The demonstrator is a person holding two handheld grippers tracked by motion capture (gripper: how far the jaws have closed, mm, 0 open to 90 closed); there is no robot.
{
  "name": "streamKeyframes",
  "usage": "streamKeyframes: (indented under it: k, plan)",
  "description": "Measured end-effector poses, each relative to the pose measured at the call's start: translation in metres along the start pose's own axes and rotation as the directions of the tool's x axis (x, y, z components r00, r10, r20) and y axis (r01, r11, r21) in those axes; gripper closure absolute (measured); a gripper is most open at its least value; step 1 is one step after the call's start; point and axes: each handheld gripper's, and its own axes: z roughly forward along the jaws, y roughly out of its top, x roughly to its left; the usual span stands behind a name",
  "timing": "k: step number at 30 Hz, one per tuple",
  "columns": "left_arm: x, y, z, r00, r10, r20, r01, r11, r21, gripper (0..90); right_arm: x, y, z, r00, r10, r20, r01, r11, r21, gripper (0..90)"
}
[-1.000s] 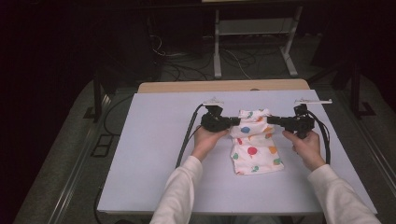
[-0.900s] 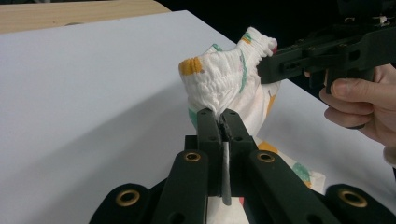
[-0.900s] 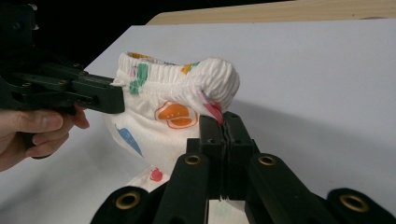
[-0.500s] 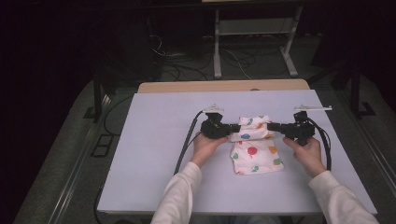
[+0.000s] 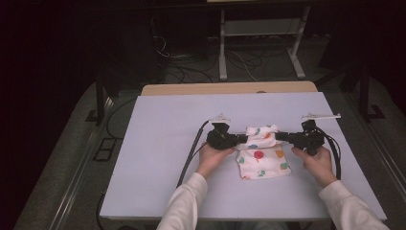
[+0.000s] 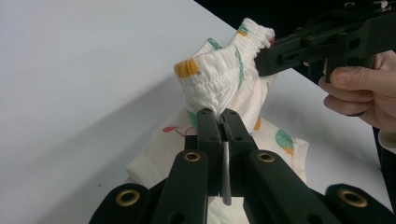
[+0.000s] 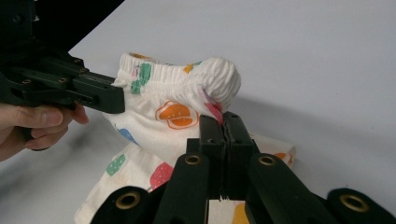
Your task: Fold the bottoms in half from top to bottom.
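A small white cotton garment printed with coloured fruit shapes point(image 5: 262, 153) lies on the pale grey tabletop point(image 5: 158, 139), right of the middle and nearer the front edge than the back one. The left gripper point(image 5: 242, 139) has its jaws clenched on one end of the gathered elastic waistband, and the right gripper point(image 5: 279, 137) pinches the other end. The waistband is raised off the tabletop between them while the lower part lies flat towards the front edge.

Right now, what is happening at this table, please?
A person holds a gripper in each hand. The left gripper and the right gripper are each shut on one end of the elastic waistband of small white printed shorts. The waistband is lifted, while the legs lie on the white table.
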Motion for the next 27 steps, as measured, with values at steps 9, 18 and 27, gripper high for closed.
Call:
streamKeyframes:
  k: [9, 18, 27]
  plan:
    - [-0.005, -0.004, 0.002, 1.0, 0.004, 0.007, -0.004, 0.9998, 0.021, 87.8, 0.003, -0.006, -0.004, 1.0, -0.009, 0.002, 0.009, 1.0, 0.017, 87.5]
    - [-0.011, -0.008, 0.003, 0.9996, 0.025, 0.014, -0.026, 0.999, 0.038, 87.8, 0.004, -0.015, -0.009, 0.9998, -0.019, 0.008, 0.019, 0.999, 0.035, 87.5]
    - [-0.018, -0.015, 0.006, 0.9992, 0.032, 0.025, -0.034, 0.9979, 0.056, 87.8, 0.005, -0.023, -0.009, 0.9998, -0.006, 0.017, 0.005, 0.999, 0.053, 87.4]
